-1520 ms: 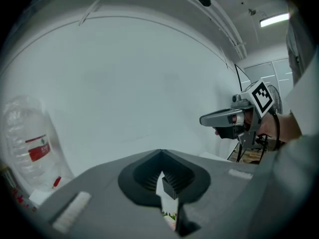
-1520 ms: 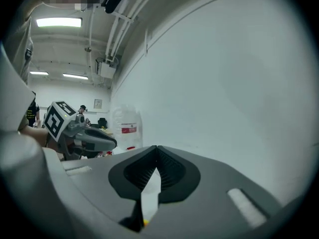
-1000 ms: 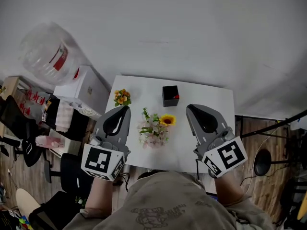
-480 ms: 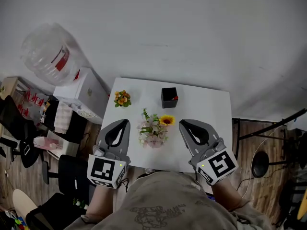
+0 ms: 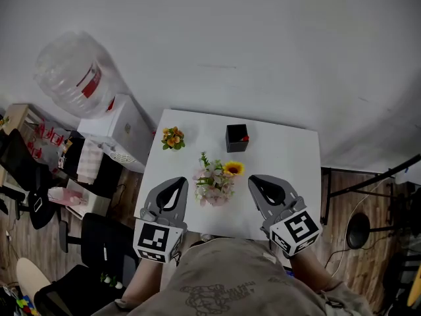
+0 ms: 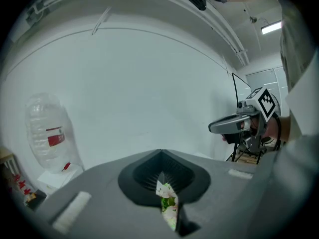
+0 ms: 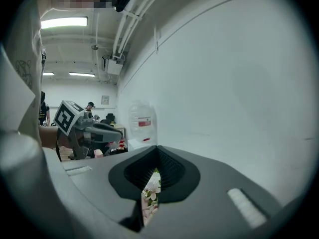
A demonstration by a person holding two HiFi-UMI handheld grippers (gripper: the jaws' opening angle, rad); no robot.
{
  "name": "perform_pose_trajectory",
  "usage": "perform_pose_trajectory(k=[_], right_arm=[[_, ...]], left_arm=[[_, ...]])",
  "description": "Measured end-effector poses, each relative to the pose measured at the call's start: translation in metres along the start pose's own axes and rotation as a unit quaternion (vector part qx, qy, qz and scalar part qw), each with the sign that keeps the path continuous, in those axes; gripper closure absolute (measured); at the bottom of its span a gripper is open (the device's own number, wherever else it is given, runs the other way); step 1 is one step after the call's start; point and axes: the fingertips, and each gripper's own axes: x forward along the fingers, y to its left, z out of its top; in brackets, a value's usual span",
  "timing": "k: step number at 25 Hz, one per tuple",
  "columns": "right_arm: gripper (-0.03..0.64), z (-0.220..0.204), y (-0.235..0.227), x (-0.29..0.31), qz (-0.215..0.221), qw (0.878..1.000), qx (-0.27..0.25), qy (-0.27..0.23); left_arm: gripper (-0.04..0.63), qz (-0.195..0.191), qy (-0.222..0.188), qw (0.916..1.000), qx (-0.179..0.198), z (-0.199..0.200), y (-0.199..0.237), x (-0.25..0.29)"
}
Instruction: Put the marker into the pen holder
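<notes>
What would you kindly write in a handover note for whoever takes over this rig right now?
Left tongs: shut, empty, above the near edge of the table.
Right tongs: shut, empty, alongside.
Pen holder: upright at the far side, behind the bouquet; a red tip at its rim is probably the marker.
Done: apparently the drop-in. Left: confirm it; no other marker is visible.
</notes>
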Motion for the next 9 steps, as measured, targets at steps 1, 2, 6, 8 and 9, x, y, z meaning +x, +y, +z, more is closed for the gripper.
perform_pose_trajectory(k=[1,2,6,8,9], right_arm=[[0.589,0.001,-0.002,0.001,-0.001,1.000,-0.002,-0.001],[0.589,0.002,-0.004,0.002,-0.003,1.000,-0.004,-0.003],[0.589,-0.001,-0.012,0.003,-0.011,1.000,-0.002,-0.003],[0.589,-0.003,-0.015,0.004,-0.014,1.000,0.001,-0.002],[0.589,-0.004,-0.017,0.005,-0.016,1.000,0.002,-0.001]], left_arm=[[0.595,0.000,-0.001,1.0000,0.001,0.001,0.001,0.000],[0.595,0.000,-0.003,1.0000,0.003,0.003,0.001,0.001],[0.595,-0.002,-0.008,0.9999,0.008,0.007,0.001,0.005],[0.595,-0.004,-0.008,0.9999,0.009,0.008,0.002,0.008],[0.595,-0.004,-0.008,0.9999,0.010,0.008,0.002,0.009]])
